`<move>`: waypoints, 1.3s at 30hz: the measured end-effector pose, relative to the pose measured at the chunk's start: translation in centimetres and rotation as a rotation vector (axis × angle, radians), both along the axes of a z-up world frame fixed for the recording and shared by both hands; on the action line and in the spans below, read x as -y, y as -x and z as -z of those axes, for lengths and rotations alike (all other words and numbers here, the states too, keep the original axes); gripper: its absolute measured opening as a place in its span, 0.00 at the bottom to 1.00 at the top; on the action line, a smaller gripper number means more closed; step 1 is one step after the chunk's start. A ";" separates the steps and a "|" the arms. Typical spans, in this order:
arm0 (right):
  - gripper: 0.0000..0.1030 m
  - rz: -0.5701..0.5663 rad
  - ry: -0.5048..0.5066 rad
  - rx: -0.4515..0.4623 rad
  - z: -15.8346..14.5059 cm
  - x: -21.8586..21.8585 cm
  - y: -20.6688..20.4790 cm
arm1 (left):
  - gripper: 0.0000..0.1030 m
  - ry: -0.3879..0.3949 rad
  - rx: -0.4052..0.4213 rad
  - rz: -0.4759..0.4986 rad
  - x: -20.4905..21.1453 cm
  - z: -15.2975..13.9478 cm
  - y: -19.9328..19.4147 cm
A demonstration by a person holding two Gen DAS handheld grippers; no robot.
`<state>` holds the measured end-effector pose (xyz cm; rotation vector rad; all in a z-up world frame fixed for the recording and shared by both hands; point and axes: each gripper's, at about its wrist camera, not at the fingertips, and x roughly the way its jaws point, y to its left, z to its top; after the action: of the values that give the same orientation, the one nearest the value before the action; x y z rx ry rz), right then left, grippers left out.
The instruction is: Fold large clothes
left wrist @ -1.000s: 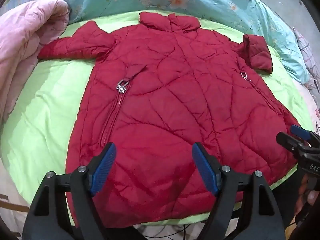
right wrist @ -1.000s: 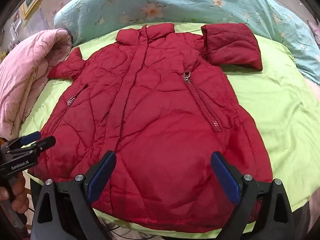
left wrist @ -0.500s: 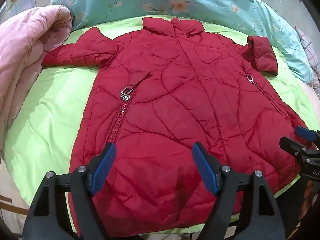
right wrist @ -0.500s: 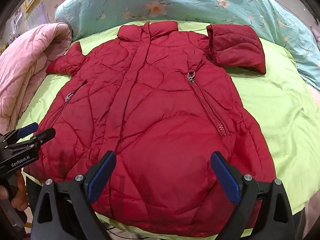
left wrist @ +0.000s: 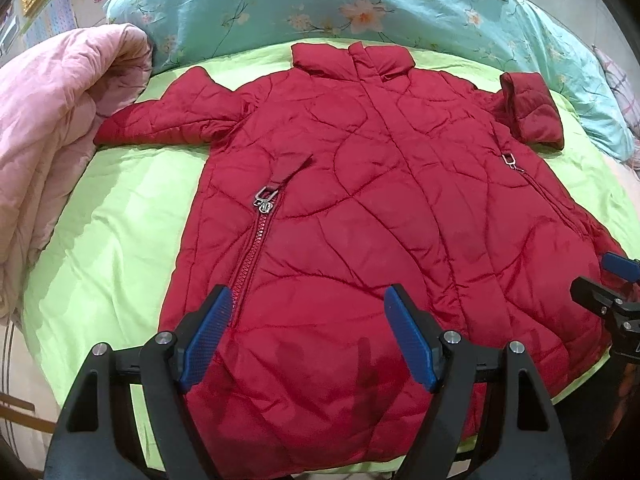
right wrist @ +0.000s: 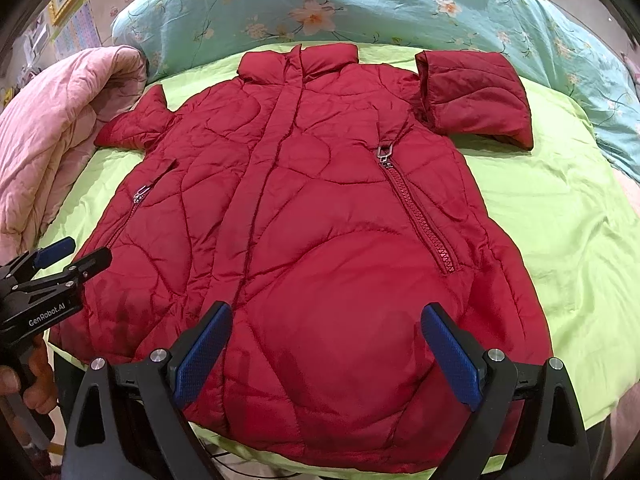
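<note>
The coat [left wrist: 360,240] lies front up and spread flat on the green sheet [left wrist: 120,240] of the bed, collar [left wrist: 352,58] toward the far pillows, hem at the near edge. Its body is not folded at all: both side edges lie out flat and the hem has not been brought up. One sleeve [right wrist: 476,96], on the right of both views, is already doubled back on itself by the shoulder, so a first small fold looks done. The other sleeve [left wrist: 160,120] reaches out straight toward the pink quilt [left wrist: 52,120] at the bed's left side, its cuff just beside that quilt.

By my judgement the task is barely begun. Left to do: bring the straight sleeve in across the chest, fold the sides inward, then fold the hem up toward the collar.

The left claw [left wrist: 308,340] hangs over the hem with its fingers apart and nothing between them. The right claw [right wrist: 326,354] likewise hovers above the hem, fingers wide, gripping nothing. Beyond the sheet sits a blue floral duvet [right wrist: 360,4].
</note>
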<state>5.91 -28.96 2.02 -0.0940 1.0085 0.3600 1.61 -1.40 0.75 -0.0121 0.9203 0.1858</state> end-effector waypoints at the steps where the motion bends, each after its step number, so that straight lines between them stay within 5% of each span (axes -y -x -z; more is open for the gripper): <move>1: 0.94 -0.001 0.000 0.000 0.0 -0.1 0.0 | 0.76 0.001 -0.001 -0.001 -0.1 0.0 0.0; 39: 0.94 -0.005 -0.009 0.005 -0.6 -0.1 0.0 | 0.76 0.011 -0.014 -0.004 -0.1 0.2 -0.3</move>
<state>5.91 -28.87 2.63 -0.0896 1.0022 0.3684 1.86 -1.26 0.58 -0.0223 0.9348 0.1847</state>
